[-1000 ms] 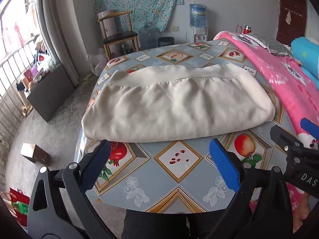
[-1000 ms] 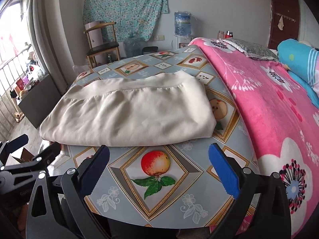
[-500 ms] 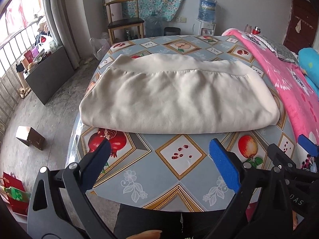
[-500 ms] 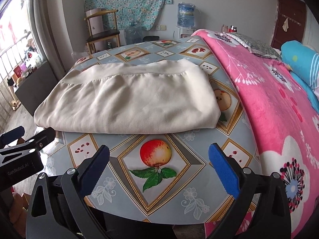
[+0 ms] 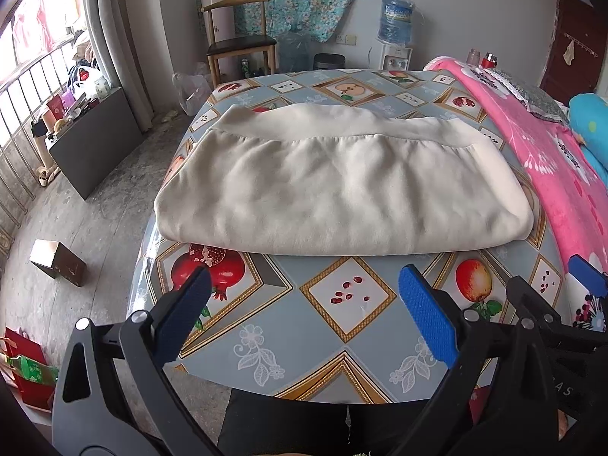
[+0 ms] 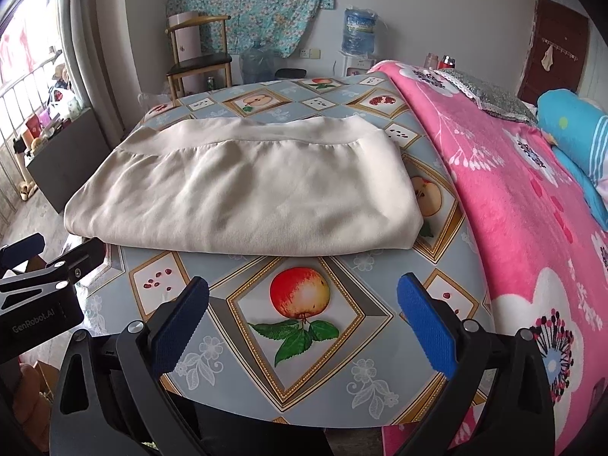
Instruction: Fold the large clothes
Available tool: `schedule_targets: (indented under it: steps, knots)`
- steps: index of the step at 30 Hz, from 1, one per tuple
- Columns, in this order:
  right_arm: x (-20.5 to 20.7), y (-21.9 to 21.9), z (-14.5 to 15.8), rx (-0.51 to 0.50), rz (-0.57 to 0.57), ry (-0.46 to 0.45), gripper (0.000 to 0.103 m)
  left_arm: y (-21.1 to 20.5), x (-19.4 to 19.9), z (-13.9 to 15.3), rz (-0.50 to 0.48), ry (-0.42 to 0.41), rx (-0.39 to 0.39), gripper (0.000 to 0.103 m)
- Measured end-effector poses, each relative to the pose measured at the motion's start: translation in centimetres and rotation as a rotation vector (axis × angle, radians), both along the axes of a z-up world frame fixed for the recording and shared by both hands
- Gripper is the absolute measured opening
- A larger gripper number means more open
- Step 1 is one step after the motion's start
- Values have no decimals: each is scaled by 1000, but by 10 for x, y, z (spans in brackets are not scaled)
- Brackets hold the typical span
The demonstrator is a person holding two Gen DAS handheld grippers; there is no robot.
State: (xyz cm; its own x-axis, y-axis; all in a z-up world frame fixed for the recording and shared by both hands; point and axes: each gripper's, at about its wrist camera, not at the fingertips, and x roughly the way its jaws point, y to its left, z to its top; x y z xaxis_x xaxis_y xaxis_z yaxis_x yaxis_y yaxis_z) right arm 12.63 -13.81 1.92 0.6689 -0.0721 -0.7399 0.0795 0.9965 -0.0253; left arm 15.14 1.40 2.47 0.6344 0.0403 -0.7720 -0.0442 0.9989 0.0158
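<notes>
A cream garment (image 5: 342, 186) lies folded into a wide flat rectangle on the fruit-patterned tablecloth (image 5: 342, 304), its ribbed hem band along the far edge. It also shows in the right wrist view (image 6: 247, 193). My left gripper (image 5: 304, 304) is open and empty, held above the table's near edge, short of the garment. My right gripper (image 6: 304, 304) is open and empty, also near the front edge, to the right of the left one. Each gripper shows at the edge of the other's view.
A pink flowered blanket (image 6: 513, 209) covers the table's right side, with a blue pillow (image 6: 573, 133) beyond. A wooden chair (image 5: 239, 45) and a water dispenser (image 5: 395, 34) stand at the far wall. A dark cabinet (image 5: 95, 140) and a small box (image 5: 57, 262) are on the floor left.
Both grippers have drawn back and risen a little from the garment, staying open. The garment lies as before.
</notes>
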Motion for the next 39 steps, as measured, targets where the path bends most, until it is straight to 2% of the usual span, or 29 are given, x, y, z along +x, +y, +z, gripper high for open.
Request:
schedule_targets:
  steps: [39]
  knots:
    - [8,-3,1,-9,-7,19,97,0,6,-14,-12,32,9,95]
